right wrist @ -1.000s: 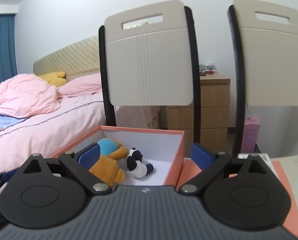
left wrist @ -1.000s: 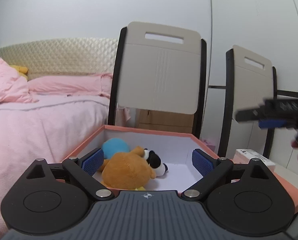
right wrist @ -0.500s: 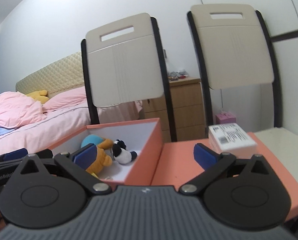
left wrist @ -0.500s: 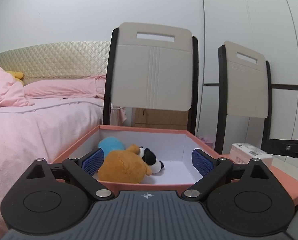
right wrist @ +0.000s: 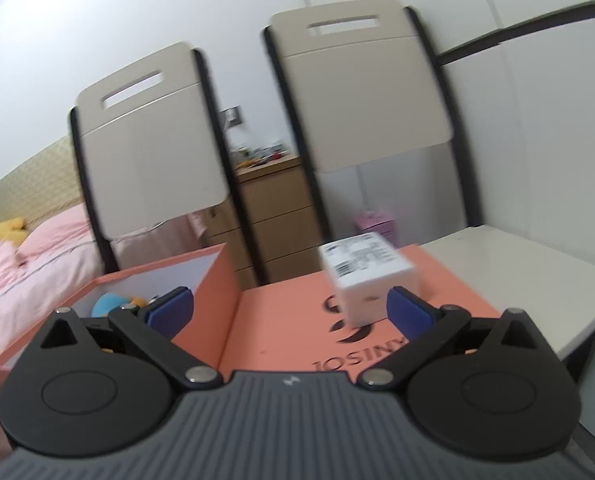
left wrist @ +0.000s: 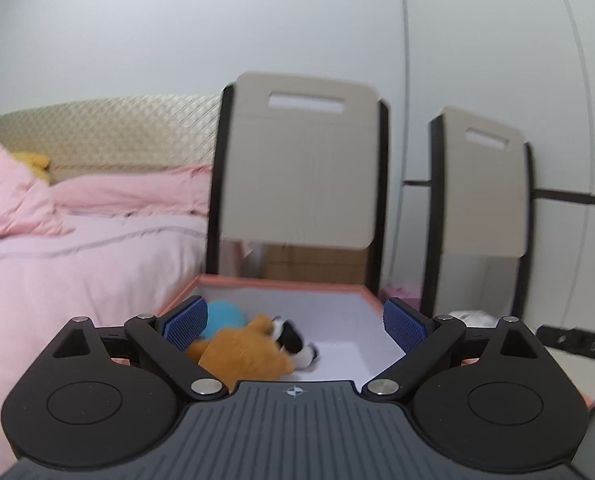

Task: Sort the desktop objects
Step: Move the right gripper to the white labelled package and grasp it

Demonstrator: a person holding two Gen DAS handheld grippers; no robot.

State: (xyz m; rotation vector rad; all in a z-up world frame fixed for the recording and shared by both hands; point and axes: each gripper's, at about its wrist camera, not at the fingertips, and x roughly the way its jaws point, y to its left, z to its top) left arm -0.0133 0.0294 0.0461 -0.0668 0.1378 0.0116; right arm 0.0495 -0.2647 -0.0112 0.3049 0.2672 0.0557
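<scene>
At the centre of the left wrist view, the wide-open, empty left gripper (left wrist: 295, 324) frames blurred plush toys (left wrist: 253, 348) inside the orange box (left wrist: 281, 282). Centre-right in the right wrist view, a blurred white labelled carton (right wrist: 367, 276) stands on the orange lid (right wrist: 289, 320), partly between the right gripper's (right wrist: 291, 310) spread, empty fingers.

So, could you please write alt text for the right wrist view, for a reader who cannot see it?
The right tongs are open and point at a small white labelled box resting on a flat orange lid. To the left stands an open orange box with plush toys inside; two chair backs stand behind.
</scene>
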